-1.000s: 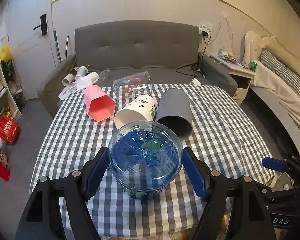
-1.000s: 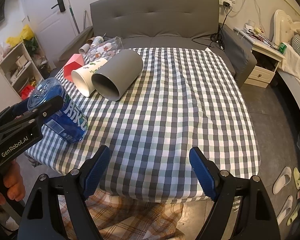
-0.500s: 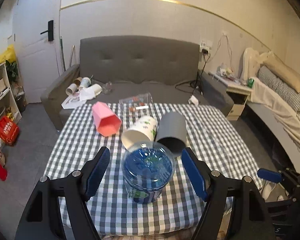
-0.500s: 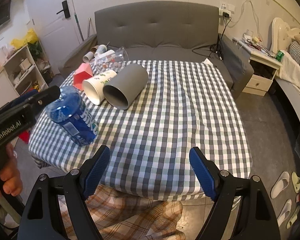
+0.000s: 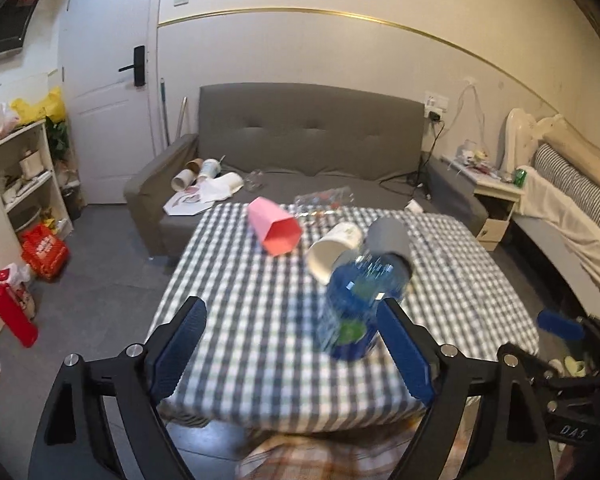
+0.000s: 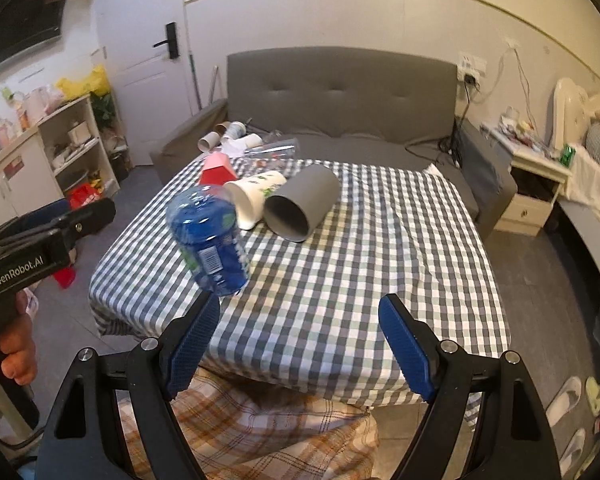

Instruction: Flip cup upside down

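The blue cup (image 5: pixel 360 300) stands tilted and blurred on the checkered tablecloth (image 5: pixel 260 320), right of centre, free of the left gripper (image 5: pixel 296 352), whose fingers gape. The right gripper (image 6: pixel 300 344) gapes too, holding nothing.

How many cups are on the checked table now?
5: blue cup standing nearest, white cup and grey cup lying behind it, pink cup and clear cup lying at the far edge. None seems hidden.
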`<state>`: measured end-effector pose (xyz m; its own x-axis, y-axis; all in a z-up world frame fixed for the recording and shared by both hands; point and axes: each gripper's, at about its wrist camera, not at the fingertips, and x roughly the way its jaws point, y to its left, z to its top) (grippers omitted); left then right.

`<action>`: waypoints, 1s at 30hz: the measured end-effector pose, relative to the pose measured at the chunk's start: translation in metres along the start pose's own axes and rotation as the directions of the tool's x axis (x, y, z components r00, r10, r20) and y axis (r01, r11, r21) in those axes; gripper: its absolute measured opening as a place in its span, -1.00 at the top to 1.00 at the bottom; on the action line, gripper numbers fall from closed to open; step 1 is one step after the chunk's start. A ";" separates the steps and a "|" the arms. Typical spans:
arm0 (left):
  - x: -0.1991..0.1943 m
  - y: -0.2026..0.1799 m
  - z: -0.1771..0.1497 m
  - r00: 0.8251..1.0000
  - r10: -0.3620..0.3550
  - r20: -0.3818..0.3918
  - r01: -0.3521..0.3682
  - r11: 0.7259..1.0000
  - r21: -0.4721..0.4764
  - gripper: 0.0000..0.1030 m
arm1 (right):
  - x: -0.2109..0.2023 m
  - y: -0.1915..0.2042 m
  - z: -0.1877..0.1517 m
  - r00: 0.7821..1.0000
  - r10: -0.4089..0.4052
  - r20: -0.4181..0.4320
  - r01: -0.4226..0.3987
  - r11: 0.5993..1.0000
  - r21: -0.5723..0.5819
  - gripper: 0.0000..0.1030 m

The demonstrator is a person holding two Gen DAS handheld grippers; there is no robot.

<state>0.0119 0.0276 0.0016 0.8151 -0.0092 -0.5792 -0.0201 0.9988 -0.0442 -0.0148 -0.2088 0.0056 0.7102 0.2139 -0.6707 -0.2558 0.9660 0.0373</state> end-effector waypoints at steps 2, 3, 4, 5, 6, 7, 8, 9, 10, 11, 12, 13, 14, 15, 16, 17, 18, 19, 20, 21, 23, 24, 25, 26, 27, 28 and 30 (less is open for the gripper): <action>-0.002 0.003 -0.009 1.000 0.017 -0.006 -0.017 1.000 0.000 -0.84 | 0.001 0.006 -0.003 1.000 -0.001 0.007 0.001 1.000 -0.022 -0.65; -0.003 0.006 -0.013 1.000 0.019 -0.012 -0.019 1.000 -0.004 -0.89 | 0.002 0.008 -0.004 1.000 -0.003 0.010 0.004 1.000 -0.024 -0.77; -0.004 0.007 -0.017 1.000 0.018 -0.013 -0.019 1.000 -0.006 -0.93 | 0.002 0.008 -0.005 1.000 -0.006 0.015 0.006 1.000 -0.017 -0.79; -0.006 0.008 -0.020 1.000 0.016 -0.011 -0.016 1.000 -0.008 -0.94 | 0.001 0.008 -0.006 1.000 -0.004 0.020 0.004 1.000 -0.008 -0.79; -0.007 0.008 -0.024 1.000 0.010 -0.007 -0.010 1.000 -0.010 -0.97 | 0.000 0.007 -0.007 1.000 -0.002 0.022 0.002 1.000 0.002 -0.79; -0.009 0.009 -0.027 1.000 0.003 0.001 -0.003 1.000 -0.012 -0.97 | -0.001 0.006 -0.007 1.000 -0.006 0.027 0.006 1.000 0.014 -0.82; -0.011 0.008 -0.031 1.000 0.001 0.005 -0.001 1.000 -0.008 -0.98 | -0.002 0.005 -0.007 0.999 -0.012 0.030 0.011 1.000 0.019 -0.84; -0.013 0.007 -0.033 1.000 0.000 0.007 0.000 1.000 -0.002 -0.99 | -0.002 0.003 -0.008 0.999 -0.016 0.033 0.015 1.000 0.023 -0.92; -0.014 0.006 -0.036 1.000 -0.002 0.007 0.002 1.000 0.002 -1.00 | -0.003 0.002 -0.009 0.999 -0.020 0.038 0.019 0.999 0.028 -1.00; -0.015 0.004 -0.038 1.000 -0.001 0.007 0.001 1.000 0.010 -1.00 | -0.003 0.001 -0.009 0.999 -0.022 0.043 0.021 0.999 0.033 -1.00; -0.015 0.002 -0.040 1.000 -0.001 0.007 0.001 1.000 0.019 -1.00 | -0.004 0.001 -0.010 0.999 -0.023 0.046 0.021 0.999 0.039 -1.00; -0.016 0.001 -0.043 1.000 -0.004 0.006 0.004 1.000 0.026 -1.00 | -0.004 0.001 -0.011 0.999 -0.022 0.046 0.021 0.999 0.041 -1.00; -0.016 -0.001 -0.046 1.000 -0.006 0.003 0.006 0.999 0.035 -1.00 | -0.004 0.000 -0.012 0.999 -0.022 0.046 0.020 0.999 0.042 -1.00; -0.017 -0.002 -0.049 1.000 -0.007 0.000 0.007 0.999 0.041 -1.00 | -0.004 0.000 -0.012 0.999 -0.026 0.047 0.024 0.999 0.042 -1.00; -0.017 -0.003 -0.051 1.000 -0.009 -0.004 0.009 0.999 0.050 -1.00 | -0.004 0.000 -0.013 0.999 -0.026 0.046 0.024 0.999 0.041 -1.00; -0.017 -0.004 -0.052 1.000 -0.008 -0.005 0.008 0.998 0.055 -1.00 | -0.004 0.001 -0.013 0.999 -0.024 0.045 0.023 0.999 0.041 -1.00; -0.018 -0.003 -0.052 1.000 -0.005 -0.002 0.005 0.999 0.054 -1.00 | -0.004 0.001 -0.013 0.999 -0.025 0.047 0.023 0.999 0.040 -1.00; -0.019 -0.002 -0.052 1.000 -0.002 0.002 0.002 0.999 0.050 -1.00 | -0.003 0.001 -0.013 0.999 -0.024 0.042 0.023 0.999 0.040 -1.00; -0.019 -0.001 -0.051 1.000 -0.003 0.005 0.002 0.999 0.043 -1.00 | -0.003 0.001 -0.014 0.999 -0.023 0.038 0.022 0.999 0.039 -1.00; -0.020 0.000 -0.052 1.000 -0.002 0.007 0.002 0.999 0.038 -1.00 | -0.003 0.001 -0.014 0.999 -0.023 0.036 0.021 0.999 0.038 -1.00; -0.019 0.003 -0.053 1.000 -0.002 0.006 0.001 1.000 0.029 -1.00 | -0.002 0.001 -0.013 0.999 -0.019 0.036 0.018 0.999 0.036 -1.00; -0.020 0.003 -0.053 1.000 -0.001 0.006 0.001 1.000 0.026 -1.00 | -0.003 0.001 -0.013 0.999 -0.021 0.037 0.019 0.999 0.035 -1.00; -0.020 0.004 -0.053 1.000 -0.001 0.008 0.001 1.000 0.023 -1.00 | -0.003 0.001 -0.013 0.999 -0.021 0.038 0.019 0.999 0.035 -1.00; -0.020 0.005 -0.053 1.000 0.001 0.009 -0.001 1.000 0.021 -1.00 | -0.003 0.001 -0.013 0.999 -0.019 0.037 0.017 0.999 0.035 -1.00; -0.020 0.005 -0.052 1.000 0.002 0.009 -0.002 1.000 0.020 -1.00 | -0.003 0.001 -0.013 0.999 -0.018 0.037 0.016 0.999 0.032 -1.00; -0.020 0.005 -0.053 1.000 0.003 0.008 -0.003 1.000 0.019 -1.00 | -0.003 0.002 -0.013 0.999 -0.017 0.037 0.016 0.999 0.030 -1.00; -0.019 0.005 -0.053 1.000 0.009 0.004 -0.009 1.000 0.021 -1.00 | -0.003 0.002 -0.013 0.999 -0.015 0.039 0.014 1.000 0.026 -1.00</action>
<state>-0.0343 0.0304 -0.0310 0.8172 -0.0004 -0.5764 -0.0153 0.9996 -0.0224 -0.0264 -0.2090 -0.0017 0.7389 0.2051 -0.6419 -0.2285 0.9724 0.0476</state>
